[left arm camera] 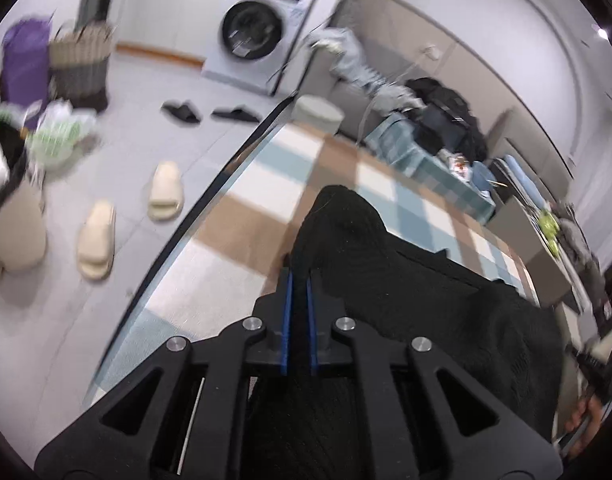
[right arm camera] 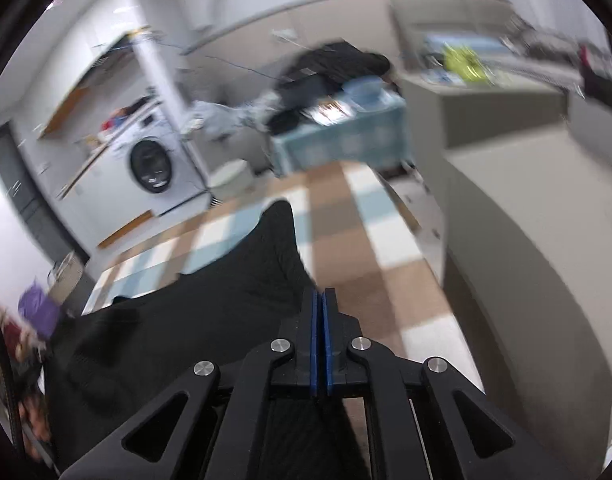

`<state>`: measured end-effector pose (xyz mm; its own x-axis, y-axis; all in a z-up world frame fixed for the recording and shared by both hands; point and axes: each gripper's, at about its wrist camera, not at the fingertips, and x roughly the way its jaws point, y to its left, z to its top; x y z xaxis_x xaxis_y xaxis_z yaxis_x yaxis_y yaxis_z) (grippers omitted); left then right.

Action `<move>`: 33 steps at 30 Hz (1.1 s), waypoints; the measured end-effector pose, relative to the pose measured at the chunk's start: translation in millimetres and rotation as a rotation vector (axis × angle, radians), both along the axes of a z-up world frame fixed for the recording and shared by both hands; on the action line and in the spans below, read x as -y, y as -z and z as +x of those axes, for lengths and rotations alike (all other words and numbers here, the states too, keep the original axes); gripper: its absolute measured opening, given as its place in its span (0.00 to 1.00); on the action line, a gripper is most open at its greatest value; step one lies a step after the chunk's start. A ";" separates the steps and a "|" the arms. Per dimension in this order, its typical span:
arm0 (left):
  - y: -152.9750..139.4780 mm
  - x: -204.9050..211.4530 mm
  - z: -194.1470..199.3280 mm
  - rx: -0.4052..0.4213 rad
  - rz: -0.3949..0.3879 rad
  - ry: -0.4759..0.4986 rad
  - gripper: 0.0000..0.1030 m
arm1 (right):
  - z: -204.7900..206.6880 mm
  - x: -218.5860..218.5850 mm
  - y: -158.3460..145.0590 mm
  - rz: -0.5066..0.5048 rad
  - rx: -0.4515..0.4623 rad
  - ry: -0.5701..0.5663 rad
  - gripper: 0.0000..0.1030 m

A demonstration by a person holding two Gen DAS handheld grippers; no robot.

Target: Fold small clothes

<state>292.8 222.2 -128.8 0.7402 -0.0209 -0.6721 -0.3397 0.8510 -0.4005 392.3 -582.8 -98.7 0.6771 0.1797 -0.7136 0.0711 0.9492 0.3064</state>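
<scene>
Item: black knit garment [left arm camera: 385, 264], spread on my checked table top [left arm camera: 234, 236], its near part running back under both tools. Left gripper [left arm camera: 300, 280]: blue pads narrowed to a slit, a dark fold of the cloth pinched between them at its left edge. Right gripper [right arm camera: 319, 300]: pads pressed together at the garment's right edge; I cannot tell whether cloth is caught. Beyond: washing machine [left arm camera: 254, 36], cream slippers [left arm camera: 166, 192], black slippers [left arm camera: 182, 111] on the floor.

Both shots are motion-smeared. The black garment [left arm camera: 405, 280] runs under the fingers [left arm camera: 288, 300] and off the bottom edge, so its shape's anyone's guess. Clutter [right arm camera: 465, 60] far beyond the fingers is just blur.
</scene>
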 end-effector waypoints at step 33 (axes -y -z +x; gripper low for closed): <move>-7.1 23.1 65.5 -0.117 0.197 0.043 0.07 | 61.9 -43.6 28.3 -0.061 -0.160 -0.079 0.31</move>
<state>358.2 199.1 -121.7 0.6584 0.0892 -0.7474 -0.3359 0.9234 -0.1857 454.2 -539.2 -126.9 0.5393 0.1810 -0.8224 0.0390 0.9702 0.2391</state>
